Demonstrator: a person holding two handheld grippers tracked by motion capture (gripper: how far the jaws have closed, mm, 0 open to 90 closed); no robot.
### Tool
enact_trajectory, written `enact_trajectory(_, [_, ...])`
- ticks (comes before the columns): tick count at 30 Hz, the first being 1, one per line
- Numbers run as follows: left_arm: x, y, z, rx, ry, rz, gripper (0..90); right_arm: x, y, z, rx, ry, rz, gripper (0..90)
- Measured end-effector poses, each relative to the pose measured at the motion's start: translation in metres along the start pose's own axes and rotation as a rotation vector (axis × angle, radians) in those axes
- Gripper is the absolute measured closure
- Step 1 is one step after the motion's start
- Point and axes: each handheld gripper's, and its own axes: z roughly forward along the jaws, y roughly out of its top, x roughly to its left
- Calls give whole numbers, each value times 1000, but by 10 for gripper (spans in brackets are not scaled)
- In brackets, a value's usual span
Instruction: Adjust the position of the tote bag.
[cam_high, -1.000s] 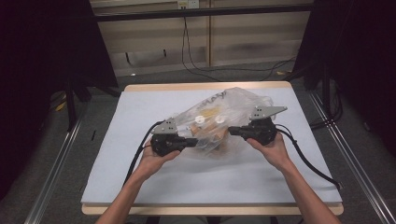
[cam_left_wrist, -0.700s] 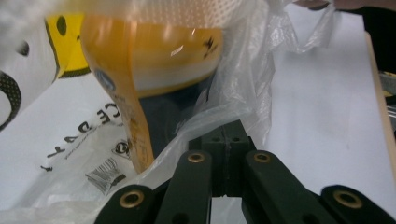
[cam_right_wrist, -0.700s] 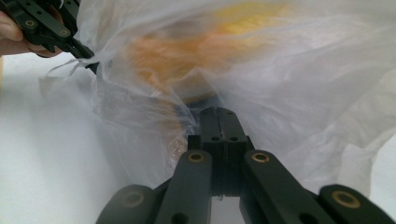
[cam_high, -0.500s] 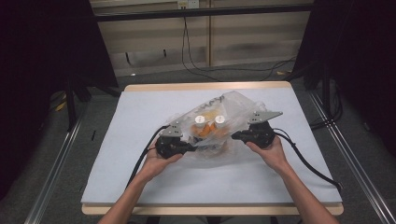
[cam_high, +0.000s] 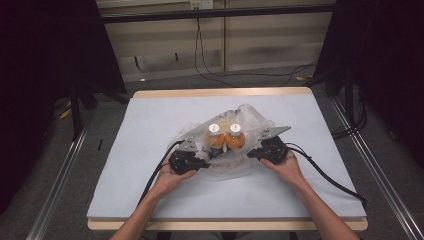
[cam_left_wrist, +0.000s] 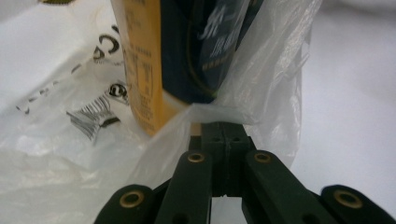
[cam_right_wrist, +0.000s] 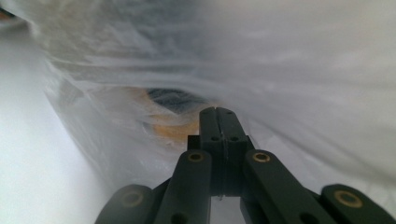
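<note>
Both forearms reach fwd; left black two-jaw gripper (cam_high: 202, 161) & right one (cam_high: 251, 152) clamped tight, tips facing inward.

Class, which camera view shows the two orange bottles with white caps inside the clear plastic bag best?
The high view: both orange bottles with white caps stand side by side in the clear plastic bag. The left gripper view shows one bottle's label close up; the right gripper view shows an orange blur through plastic.

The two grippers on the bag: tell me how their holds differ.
The left gripper pinches the plastic bag at its left side, close to the bottles; the right gripper pinches its right side, slightly farther up the table. The left gripper view shows a bottle label sharply; the right gripper view shows it blurred through film. Both are shut on plastic.
</note>
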Motion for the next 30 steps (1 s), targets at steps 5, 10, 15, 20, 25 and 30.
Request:
enact_trajectory(5, [0, -5, 6, 29, -7, 3, 900, -1, -6, 7, 39, 6, 3, 900])
enact_trajectory(10, [-4, -5, 1, 11, -22, -18, 900, 0, -6, 4, 45, -4, -11, 864])
enact_trajectory(15, [-15, 3, -23, -58, -40, 7, 893, -1, 5, -27, -41, -17, 6, 789])
enact_trajectory(20, [-24, 3, -37, -86, -40, 22, 873, 10, 4, -54, -107, -9, 9, 739])
enact_trajectory(25, [-33, 6, -56, -131, -35, 40, 859, 21, 4, -76, -167, 14, 2, 735])
enact_trajectory(30, [-35, 11, -77, -204, -13, 54, 839, 31, 9, -97, -228, 26, -7, 764])
